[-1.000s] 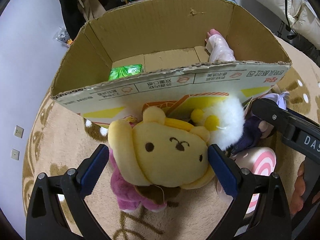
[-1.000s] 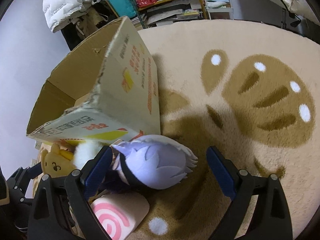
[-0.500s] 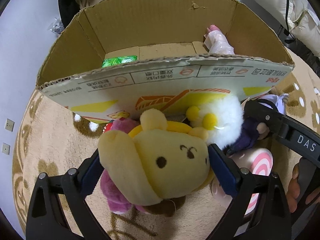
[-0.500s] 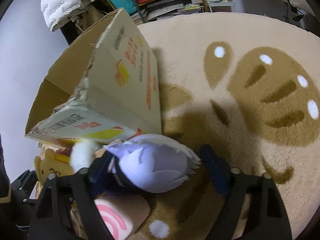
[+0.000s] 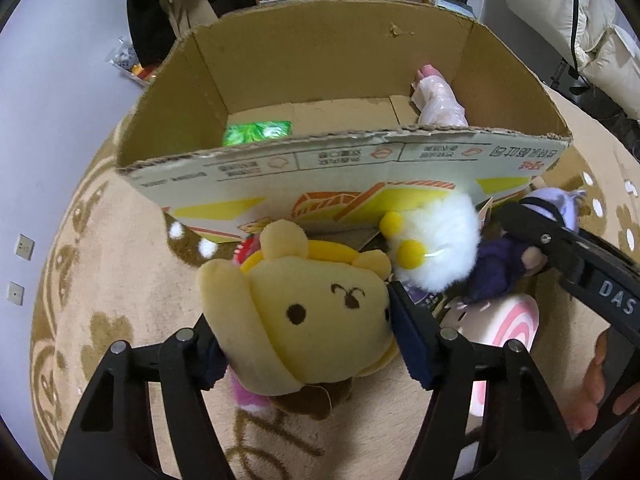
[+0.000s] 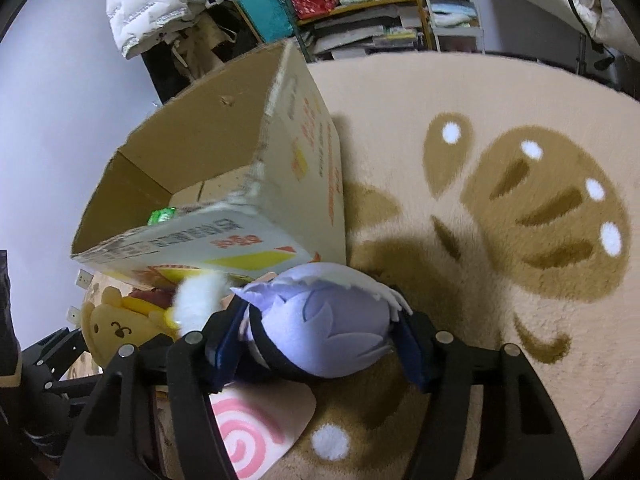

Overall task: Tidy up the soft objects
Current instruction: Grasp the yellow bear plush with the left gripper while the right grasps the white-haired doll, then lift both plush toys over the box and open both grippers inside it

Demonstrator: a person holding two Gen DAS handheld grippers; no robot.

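Note:
My left gripper (image 5: 308, 340) is shut on a yellow bear plush (image 5: 304, 316), held just above the rug in front of the cardboard box (image 5: 360, 160). My right gripper (image 6: 316, 344) is shut on a lavender-haired doll plush (image 6: 320, 328), right of the box's near corner (image 6: 256, 200); the doll also shows in the left wrist view (image 5: 560, 204). A white fluffy plush (image 5: 436, 240) and a pink swirl plush (image 5: 504, 320) lie between them. A pink-purple plush (image 5: 248, 396) lies under the bear. Inside the box are a green item (image 5: 256, 132) and a pink item (image 5: 440, 100).
The beige rug with brown patterns (image 6: 520, 200) stretches to the right. Shelves with clutter (image 6: 352, 0) and a white jacket (image 6: 152, 4) stand behind the box. A grey wall (image 5: 48, 120) is on the left. A white sofa or bedding (image 5: 580, 20) lies at the far right.
Both grippers closed: the left onto the yellow bear, the right onto the lavender doll. Both plushes are now lifted slightly, and the views have risen a little.

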